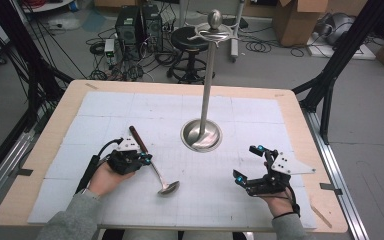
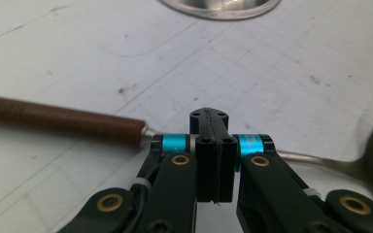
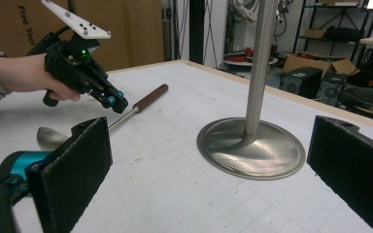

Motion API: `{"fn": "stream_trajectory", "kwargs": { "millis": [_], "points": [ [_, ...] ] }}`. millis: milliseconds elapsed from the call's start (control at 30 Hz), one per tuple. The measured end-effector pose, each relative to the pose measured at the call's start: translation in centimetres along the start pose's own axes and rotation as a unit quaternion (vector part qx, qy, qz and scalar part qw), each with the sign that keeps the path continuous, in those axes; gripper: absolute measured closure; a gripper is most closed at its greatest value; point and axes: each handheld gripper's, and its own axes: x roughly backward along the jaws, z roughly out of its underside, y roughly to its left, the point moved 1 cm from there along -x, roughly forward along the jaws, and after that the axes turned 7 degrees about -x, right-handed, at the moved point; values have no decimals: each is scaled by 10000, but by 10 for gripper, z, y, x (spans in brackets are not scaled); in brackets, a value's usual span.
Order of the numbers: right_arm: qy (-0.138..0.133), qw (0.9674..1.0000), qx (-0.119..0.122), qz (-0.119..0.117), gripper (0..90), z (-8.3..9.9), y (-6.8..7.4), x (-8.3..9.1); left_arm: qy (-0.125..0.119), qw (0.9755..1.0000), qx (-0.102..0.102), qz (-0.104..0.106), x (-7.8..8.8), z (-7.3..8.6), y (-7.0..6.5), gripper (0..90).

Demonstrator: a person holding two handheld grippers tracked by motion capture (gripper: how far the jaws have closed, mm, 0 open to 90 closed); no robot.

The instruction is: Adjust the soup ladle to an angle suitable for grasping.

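Observation:
A ladle [image 1: 158, 172] with a brown wooden handle [image 2: 63, 119] and a steel bowl lies flat on the white mat, left of centre. My left gripper [image 1: 145, 159] sits low over its thin metal shaft, just past the handle's end. Its jaws are shut flat against each other [image 2: 209, 121], and the shaft runs crosswise behind them, not between the pads. My right gripper [image 1: 247, 162] rests at the right front with its jaws open wide and empty [image 3: 209, 170]. It looks toward the left gripper [image 3: 115, 103] and the ladle [image 3: 148, 99].
A tall steel stand with a round base [image 1: 201, 134] rises from the middle of the mat, with hooks near its knobbed top [image 1: 214, 31]. Its base [image 3: 251, 148] lies close ahead of my right jaws. The wooden table edge [image 1: 305, 130] frames the mat.

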Motion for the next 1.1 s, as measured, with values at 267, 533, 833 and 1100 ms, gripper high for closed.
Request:
{"fn": "stream_trajectory", "kwargs": {
  "millis": [267, 533, 833, 1100],
  "points": [
    [16, 10000, -23, -13, 13, 0, 1, 0, 74, 9990, -340, 295, -14, -8, -23, 898],
    [0, 10000, 6, -19, 13, 0, 1, 0, 161, 9982, -394, 432, -23, -9, -33, 898],
    [-1, 10000, 14, -28, 13, 0, 1, 0, 248, 9969, -481, 569, -31, -10, -45, 899],
    [7, 10000, 14, -36, 13, 0, 1, 0, 287, 9965, -463, 632, -28, -8, -48, 898]
  ]
}}
